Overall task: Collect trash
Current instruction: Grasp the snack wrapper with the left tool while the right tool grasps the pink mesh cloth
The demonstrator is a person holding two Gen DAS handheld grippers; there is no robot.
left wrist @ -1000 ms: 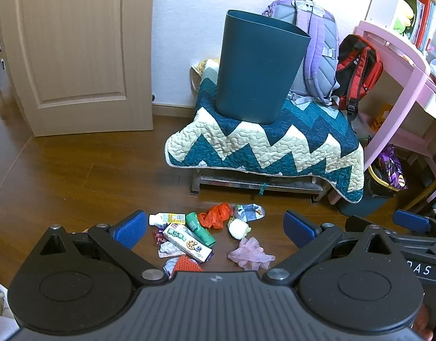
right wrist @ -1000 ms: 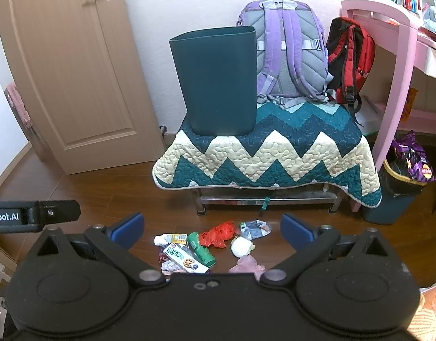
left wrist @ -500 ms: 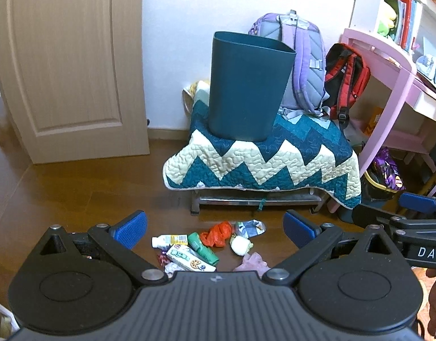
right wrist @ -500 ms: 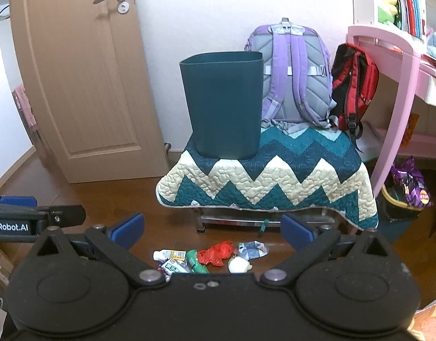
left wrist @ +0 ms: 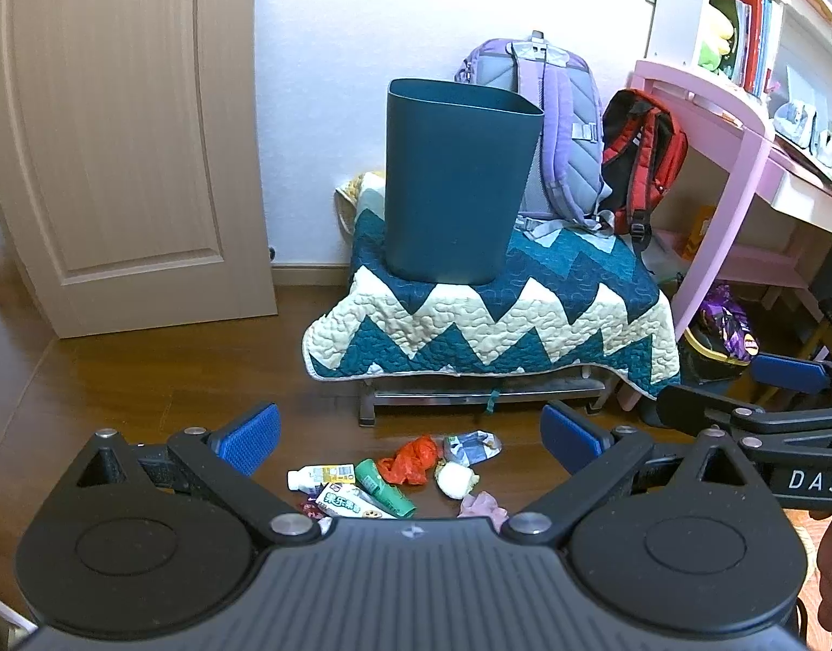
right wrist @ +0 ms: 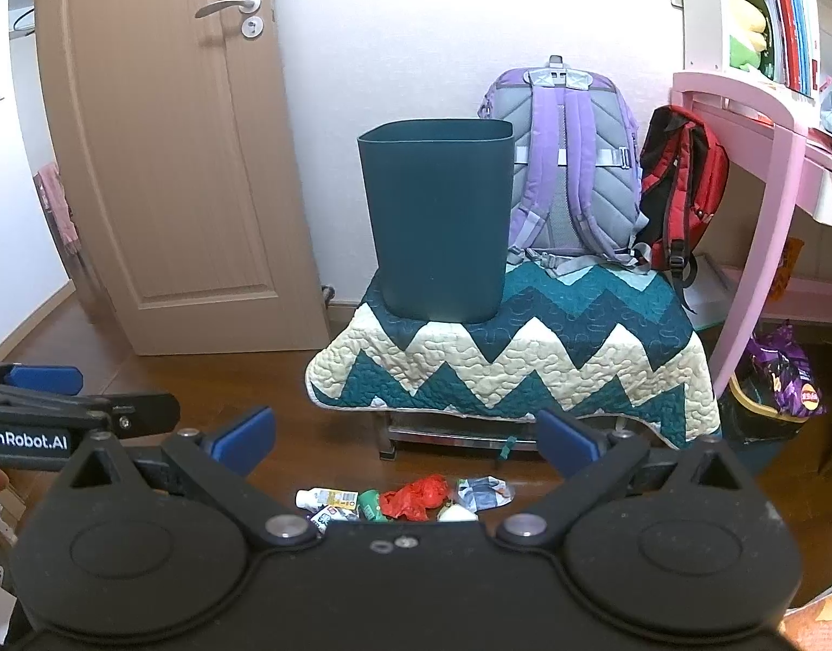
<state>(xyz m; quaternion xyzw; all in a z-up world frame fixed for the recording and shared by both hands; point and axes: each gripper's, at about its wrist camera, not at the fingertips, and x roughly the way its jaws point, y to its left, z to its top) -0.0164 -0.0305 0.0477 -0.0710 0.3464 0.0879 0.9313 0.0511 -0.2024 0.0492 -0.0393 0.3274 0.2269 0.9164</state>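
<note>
Trash lies scattered on the wooden floor: a small bottle (left wrist: 317, 476), a snack box (left wrist: 346, 504), a green wrapper (left wrist: 383, 488), a red bag (left wrist: 410, 460) (right wrist: 416, 496), a crumpled foil pack (left wrist: 473, 444), a white ball (left wrist: 455, 480) and pink tissue (left wrist: 484, 504). A dark teal bin (left wrist: 454, 184) (right wrist: 440, 217) stands upright on a zigzag quilt (left wrist: 492, 325). My left gripper (left wrist: 410, 434) is open above the pile, empty. My right gripper (right wrist: 405, 436) is open too, holding nothing, well above the floor.
A purple backpack (right wrist: 565, 163) and a red backpack (right wrist: 679, 190) lean behind the bin. A pink desk (left wrist: 741, 163) stands at the right with a small full bin (right wrist: 768, 407) under it. A closed door (left wrist: 117, 135) is at the left.
Both grippers have risen and tilted up, so the trash pile has slid toward the bottom of each view and more wall and door shows. Both stay open.
</note>
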